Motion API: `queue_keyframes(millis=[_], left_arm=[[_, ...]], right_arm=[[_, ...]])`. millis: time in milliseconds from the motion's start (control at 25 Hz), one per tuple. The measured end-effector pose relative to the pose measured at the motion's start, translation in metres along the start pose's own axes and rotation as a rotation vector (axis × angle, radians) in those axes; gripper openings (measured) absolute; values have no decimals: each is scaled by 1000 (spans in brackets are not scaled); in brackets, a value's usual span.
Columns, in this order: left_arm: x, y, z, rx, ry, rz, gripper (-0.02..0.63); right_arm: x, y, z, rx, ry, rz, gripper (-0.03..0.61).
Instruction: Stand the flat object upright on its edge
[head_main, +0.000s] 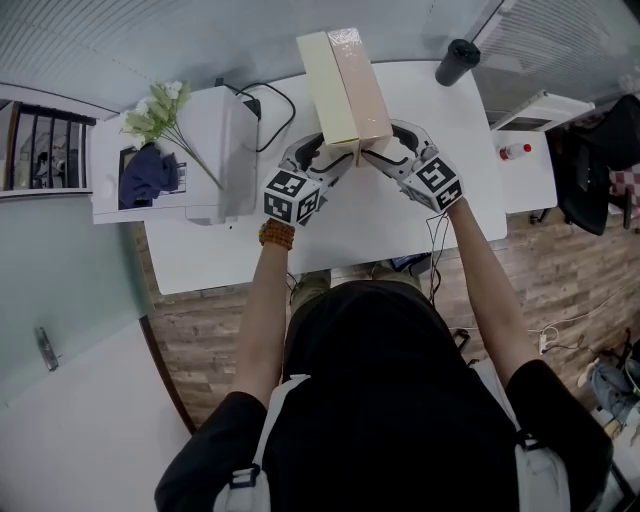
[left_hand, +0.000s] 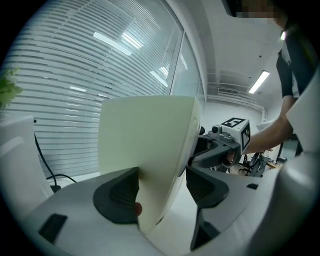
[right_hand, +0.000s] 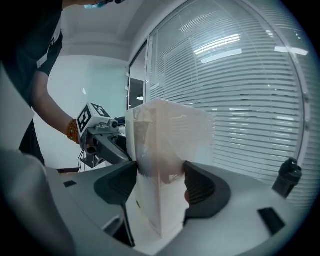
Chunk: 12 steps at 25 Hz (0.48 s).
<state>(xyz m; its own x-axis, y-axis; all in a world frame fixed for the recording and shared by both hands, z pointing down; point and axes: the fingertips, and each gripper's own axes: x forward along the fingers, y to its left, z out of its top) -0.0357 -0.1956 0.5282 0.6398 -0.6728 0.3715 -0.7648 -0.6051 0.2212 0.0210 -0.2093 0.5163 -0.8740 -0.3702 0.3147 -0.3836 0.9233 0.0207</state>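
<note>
The box (head_main: 345, 90) is stood on its long edge on the white table (head_main: 400, 225), its length running away from the person towards the far rim. Its near end is pinched by the left gripper (head_main: 338, 155) and the right gripper (head_main: 378, 150). Pad contact is shown only in the gripper views. Bare tabletop on both sides is shown only in the head view, with a dark bottle (head_main: 457, 62) well apart from the box.

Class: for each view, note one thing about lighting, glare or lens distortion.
Head view: even light, the white table looks washed out. Left gripper view: fisheye bows the blinds; reflected lights streak them. Right gripper view: film on the box glints.
</note>
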Motion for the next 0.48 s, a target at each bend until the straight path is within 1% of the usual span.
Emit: queue_keyframes(millis=[120,240,360,480], left_arm=[[-1,2,-1,-2,3,15,298],[1,1,0,-4,-5,41,306],[-7,4,0,-11,-27,105,308],[-18,0,8,-31,-98,185,308]], right_arm=[[1,0,0,2,-4,-6,276],[-2,-3,-1,14,6,-43,282],[-4,-4,-1,51,-9,-76,286],[-18,-8,1,103,-51,-99,285]])
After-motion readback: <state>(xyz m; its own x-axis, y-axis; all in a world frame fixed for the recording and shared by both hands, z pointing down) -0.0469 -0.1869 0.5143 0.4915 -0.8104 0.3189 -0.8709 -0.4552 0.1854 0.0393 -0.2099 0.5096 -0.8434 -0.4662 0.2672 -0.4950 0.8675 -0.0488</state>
